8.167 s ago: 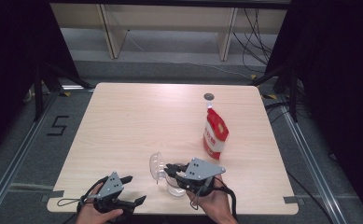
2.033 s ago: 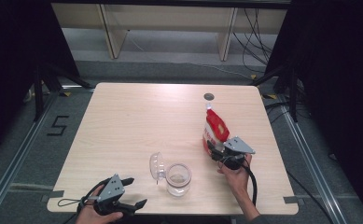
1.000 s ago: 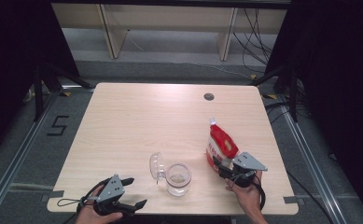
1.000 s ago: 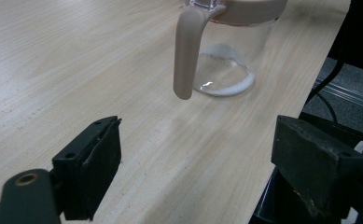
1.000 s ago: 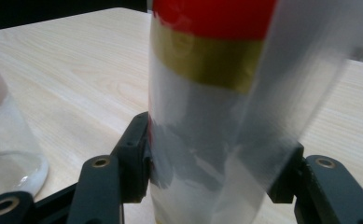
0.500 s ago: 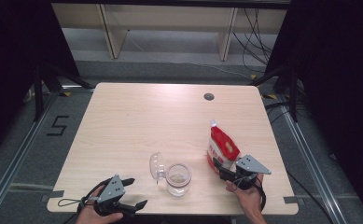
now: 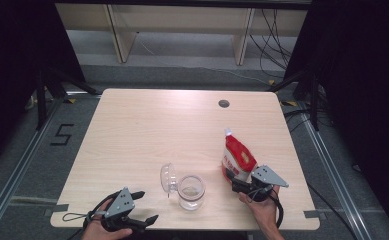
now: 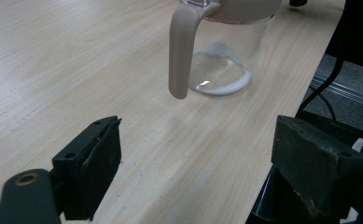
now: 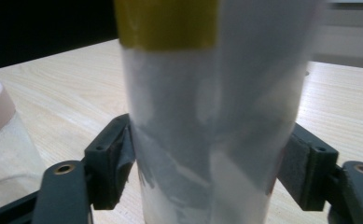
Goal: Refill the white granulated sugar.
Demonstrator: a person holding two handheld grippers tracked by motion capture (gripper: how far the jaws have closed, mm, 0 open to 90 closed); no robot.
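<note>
While upright, pouch (image 9: 207,116) stands between right tongs (image 9: 207,172).

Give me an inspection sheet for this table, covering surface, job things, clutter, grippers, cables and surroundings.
Surface: light wood table, a round dark grommet near its far edge.
Job's things: red and white pouch standing upright; clear jar with its hinged lid swung open, some white contents at the bottom.
Clutter: nothing seen.
Grippers: right gripper around the pouch's base, its jaws just opened wider, left pad looks off the pouch; left gripper open, nothing between its jaws, near the front edge.
Cables: one trails from each gripper; more on the floor beyond the table.
Surroundings: dark curtains both sides, pale shelving behind.
</note>
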